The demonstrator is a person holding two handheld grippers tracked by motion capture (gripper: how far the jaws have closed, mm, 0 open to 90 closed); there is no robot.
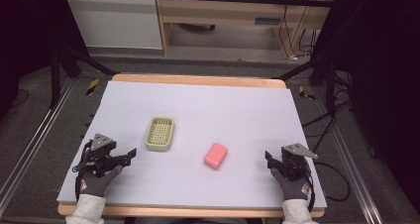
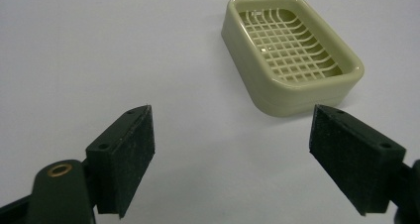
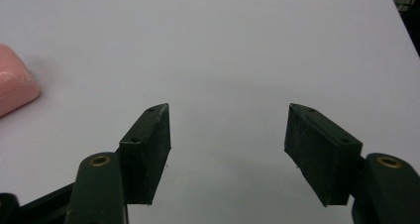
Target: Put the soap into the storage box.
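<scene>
I have both tools resting low near my edge of the table (image 1: pixel 208 100), nothing picked up yet, so I judge this to be the opening step: lining up for a first grasp. My left hand-held gripper (image 1: pixel 130 154) has its jaws spread wide and empty; in the left gripper view the pale green soap dish (image 2: pixel 292 53) sits just ahead of them, off toward the right pad, upright with its lattice floor bare. My right hand-held gripper (image 1: pixel 268 157) is likewise wide open and holding nothing, and in the right gripper view the pink soap bar (image 3: pixel 14 80) lies at the far left edge, well off the line between the jaws. From above, the soap bar (image 1: pixel 216 155) lies flat on the white cover between my two tools, near the dish (image 1: pixel 160 133) but apart from it. The likely job is soap into dish, so next I would swing the right tool left toward the bar, straddle its narrower sides, and close gently, since soap can slip.
</scene>
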